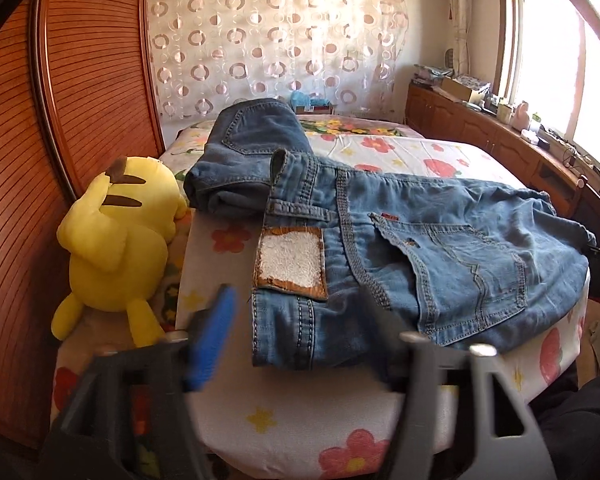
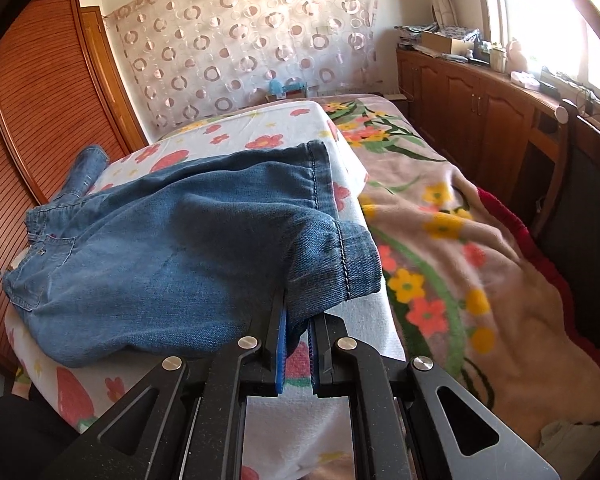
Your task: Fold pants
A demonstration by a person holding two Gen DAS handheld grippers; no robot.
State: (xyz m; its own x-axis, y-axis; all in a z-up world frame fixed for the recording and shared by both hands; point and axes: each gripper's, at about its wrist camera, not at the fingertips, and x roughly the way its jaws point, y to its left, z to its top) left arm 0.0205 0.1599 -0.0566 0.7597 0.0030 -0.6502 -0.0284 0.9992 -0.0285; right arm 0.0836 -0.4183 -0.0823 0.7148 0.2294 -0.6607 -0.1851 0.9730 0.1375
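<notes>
So the left gripper (image 1: 300, 312) has its jaws spread wide, nothing between the pads, hanging just above the waistband end of the faded blue denim pants (image 1: 420, 248). One blue-padded finger (image 1: 210, 336) sits off to the side of the cloth. The right gripper (image 2: 298, 344) is pinched tight on the denim near the leg hems, fabric bunched between its pads.

The pants lie folded on a padded board with a white flowered cover (image 1: 260, 412). Their long axis runs across both views: waistband with the white-and-brown patch (image 1: 290, 264) toward the left gripper, cuffs toward the right one, back pocket facing up. A second folded pair of jeans (image 1: 248, 156) sits behind the waistband, touching it. A yellow plush toy (image 1: 120, 248) lies beside the board, by the slatted wooden wardrobe (image 1: 60, 120).
</notes>
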